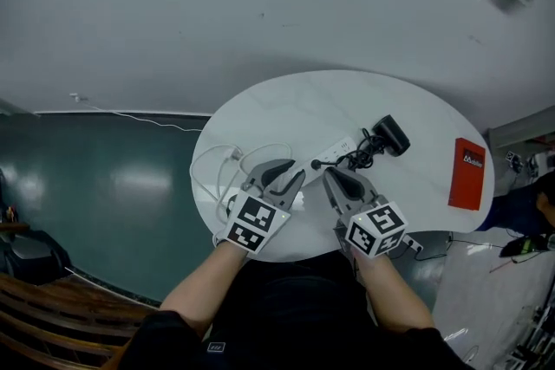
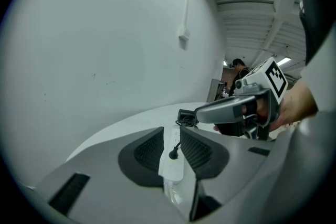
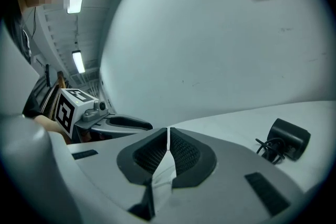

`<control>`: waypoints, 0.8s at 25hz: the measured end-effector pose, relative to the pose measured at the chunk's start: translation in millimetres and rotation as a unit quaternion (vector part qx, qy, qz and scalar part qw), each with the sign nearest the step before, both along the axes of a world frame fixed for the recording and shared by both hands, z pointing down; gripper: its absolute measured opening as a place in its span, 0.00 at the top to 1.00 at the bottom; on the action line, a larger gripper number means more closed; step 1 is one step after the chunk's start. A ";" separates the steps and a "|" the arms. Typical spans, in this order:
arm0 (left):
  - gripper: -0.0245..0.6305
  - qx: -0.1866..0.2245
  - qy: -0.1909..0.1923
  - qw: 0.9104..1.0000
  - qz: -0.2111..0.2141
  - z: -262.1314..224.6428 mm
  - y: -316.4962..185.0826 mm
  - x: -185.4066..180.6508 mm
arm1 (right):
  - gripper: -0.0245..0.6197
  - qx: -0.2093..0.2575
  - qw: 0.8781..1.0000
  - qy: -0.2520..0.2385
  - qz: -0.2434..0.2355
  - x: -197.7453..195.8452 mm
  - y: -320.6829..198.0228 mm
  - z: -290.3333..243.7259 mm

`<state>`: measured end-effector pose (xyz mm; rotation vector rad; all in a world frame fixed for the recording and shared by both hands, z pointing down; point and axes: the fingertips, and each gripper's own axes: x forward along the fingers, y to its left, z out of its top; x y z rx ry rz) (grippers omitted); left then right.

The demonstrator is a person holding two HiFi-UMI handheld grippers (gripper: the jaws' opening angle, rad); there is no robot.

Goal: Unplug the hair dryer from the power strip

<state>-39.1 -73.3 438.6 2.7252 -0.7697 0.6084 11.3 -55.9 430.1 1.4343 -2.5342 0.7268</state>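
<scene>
The left tongs (image 2: 171, 132) are hanging released, their jaws standing apart and pinching nothing. Through the gap between them a white power strip (image 2: 172, 162) is showing, lying on the table just beyond the tips, with a black plug (image 2: 173, 153) sitting in one of its sockets. The right tongs (image 3: 167, 131) are staying clenched, the pads all but meeting with nothing between them.

Both pairs are being held side by side over the near edge of a white oval table (image 1: 277, 104), pointing toward the far side, with their tips close to the near end of the strip. The strip is lying around the middle of the table, running toward the far right. Beside its far end a black cord (image 1: 364, 153) is lying bunched up, leading to the black hair dryer (image 1: 392, 134), which is resting on the table just to the far right of the strip.

A white cable (image 1: 217, 169) is looping around the table's left edge. A flat red box (image 1: 469, 173) is sitting at the right edge, well apart from the hair dryer. A teal floor (image 1: 113, 186) is showing to the left of the table.
</scene>
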 end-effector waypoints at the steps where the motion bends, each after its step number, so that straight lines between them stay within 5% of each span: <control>1: 0.80 -0.004 -0.005 1.000 0.005 6.1 -2.5 1.6 | 0.90 -0.003 1.000 -0.001 0.001 0.5 -3.6 4.0; 20: 0.75 -0.050 -0.079 0.992 0.080 97.2 7.9 33.8 | 0.90 -0.090 0.995 -0.042 -0.025 4.4 13.4 64.9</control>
